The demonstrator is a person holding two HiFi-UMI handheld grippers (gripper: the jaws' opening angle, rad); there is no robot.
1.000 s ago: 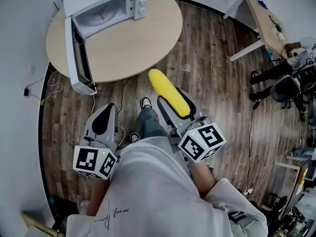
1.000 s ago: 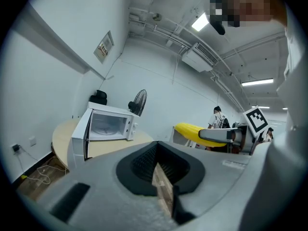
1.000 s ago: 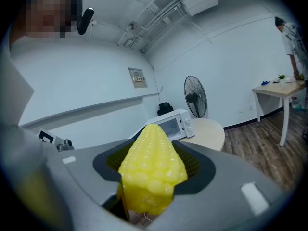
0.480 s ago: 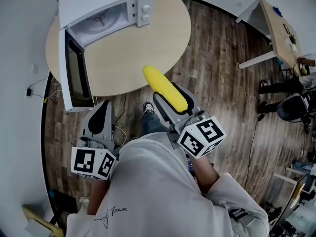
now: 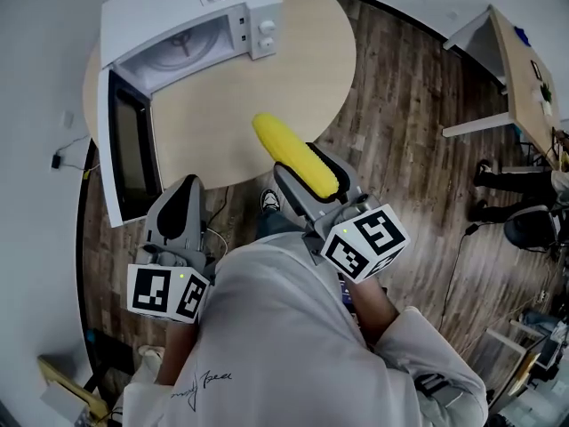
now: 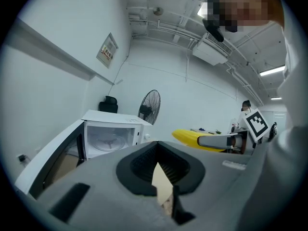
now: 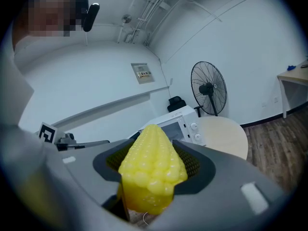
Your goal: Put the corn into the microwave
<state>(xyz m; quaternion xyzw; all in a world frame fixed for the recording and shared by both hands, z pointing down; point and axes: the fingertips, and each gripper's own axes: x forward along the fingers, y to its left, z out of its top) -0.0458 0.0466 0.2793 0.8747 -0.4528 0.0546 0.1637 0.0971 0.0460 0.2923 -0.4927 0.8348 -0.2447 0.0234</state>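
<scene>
A yellow corn cob (image 5: 293, 154) sticks out of my right gripper (image 5: 300, 174), which is shut on it; the cob's tip hangs over the near edge of the round beige table (image 5: 293, 69). In the right gripper view the corn (image 7: 151, 170) fills the space between the jaws. The white microwave (image 5: 191, 25) stands at the table's far left with its door (image 5: 129, 149) swung wide open and the glass turntable showing. My left gripper (image 5: 180, 210) is shut and empty, low beside the table's edge below the door. From the left gripper view I see the microwave (image 6: 113, 134) and the corn (image 6: 192, 137).
Wooden floor surrounds the table. A light desk (image 5: 516, 69) stands at the far right, and cables (image 5: 67, 158) lie on the floor at the left. A standing fan (image 7: 209, 90) is behind the table. The person's shoe (image 5: 269, 201) is below the table's edge.
Both grippers and the view have come closer to the table. The corn's tip, over the floor a second ago, is now over the table's near edge. Both grippers' states are unchanged.
</scene>
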